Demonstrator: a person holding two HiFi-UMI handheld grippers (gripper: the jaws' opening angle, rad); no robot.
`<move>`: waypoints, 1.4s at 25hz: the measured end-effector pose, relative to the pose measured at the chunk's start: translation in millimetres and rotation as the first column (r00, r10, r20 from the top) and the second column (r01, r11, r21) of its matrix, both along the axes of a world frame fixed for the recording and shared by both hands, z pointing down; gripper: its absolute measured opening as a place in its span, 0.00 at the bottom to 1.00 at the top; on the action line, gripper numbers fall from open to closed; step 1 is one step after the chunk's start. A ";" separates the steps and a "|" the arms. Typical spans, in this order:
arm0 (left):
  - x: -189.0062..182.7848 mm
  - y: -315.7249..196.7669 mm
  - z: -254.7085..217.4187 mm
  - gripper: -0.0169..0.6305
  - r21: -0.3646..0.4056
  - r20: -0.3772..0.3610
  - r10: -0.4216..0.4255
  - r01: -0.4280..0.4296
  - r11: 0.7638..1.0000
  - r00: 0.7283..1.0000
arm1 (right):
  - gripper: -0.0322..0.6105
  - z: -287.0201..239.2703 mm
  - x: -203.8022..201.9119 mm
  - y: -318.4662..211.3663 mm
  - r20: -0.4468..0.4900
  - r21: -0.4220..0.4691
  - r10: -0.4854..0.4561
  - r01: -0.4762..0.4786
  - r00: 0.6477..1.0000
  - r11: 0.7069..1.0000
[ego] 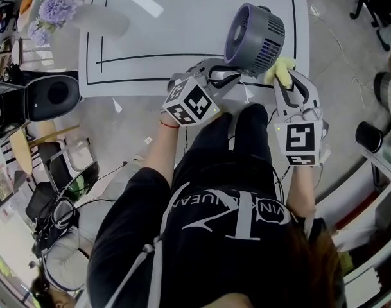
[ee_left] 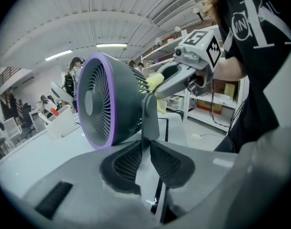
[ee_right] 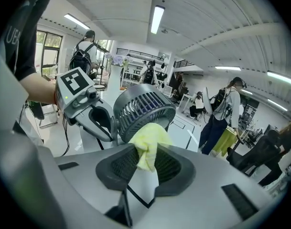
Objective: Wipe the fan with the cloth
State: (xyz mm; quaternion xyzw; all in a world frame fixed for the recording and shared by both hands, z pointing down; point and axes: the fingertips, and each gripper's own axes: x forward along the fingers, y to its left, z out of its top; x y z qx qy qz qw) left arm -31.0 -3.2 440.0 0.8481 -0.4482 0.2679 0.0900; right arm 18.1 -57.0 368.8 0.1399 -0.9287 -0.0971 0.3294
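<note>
Your black T-shirt with white print (ego: pixel 208 230) fills the lower half of the head view, and both your forearms reach forward from it. In your left hand, the left gripper (ee_left: pixel 146 144) is closed on the dark grey upright bracket (ee_left: pixel 149 116) of the dark grey round fan with a purple front ring (ee_left: pixel 104 104). Its two ribbed pads press on this bracket from both sides, just under the fan body. In your right hand, the right gripper (ee_right: pixel 146 159) pinches the small pale yellow cloth (ee_right: pixel 146 142) between its pads. A loose fold of the cloth stands out above the gripper's tips and touches the slotted rear grille of the fan.

From the head view, the fan is at the near edge of the white bench with black lines (ego: pixel 182 18), between the two grippers. Its purple front turns to the left side of the picture and its grey back turns to the right, toward the cloth. I cannot tell if its foot rests on the bench or is lifted from it.

At the far left corner of the bench there is a bunch of pale purple flowers (ego: pixel 54 8). A black chair (ego: pixel 47 95) stands on the floor beside the bench, on your left. In the right gripper view, several people stand in the room behind the fan.
</note>
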 end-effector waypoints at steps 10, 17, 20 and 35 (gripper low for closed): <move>37.2 -5.5 -6.6 0.09 0.052 -0.107 -0.036 0.042 0.998 0.994 | 0.19 1.9 14.4 -2.7 0.007 0.006 0.035 -0.035 0.999 0.999; 37.3 -2.8 -0.8 0.09 0.056 -0.122 -0.061 0.068 0.996 0.991 | 0.19 3.3 13.8 1.6 0.013 0.022 0.029 -0.030 0.999 0.999; 29.5 2.0 7.6 0.09 0.033 -0.034 -0.034 0.035 0.999 0.999 | 0.19 6.1 13.8 2.8 0.009 0.019 0.038 -0.038 0.999 0.999; 28.3 14.1 23.7 0.05 0.003 0.361 0.032 -0.036 0.999 0.932 | 0.19 18.0 33.3 8.3 -0.011 -0.001 0.082 -0.082 0.997 0.997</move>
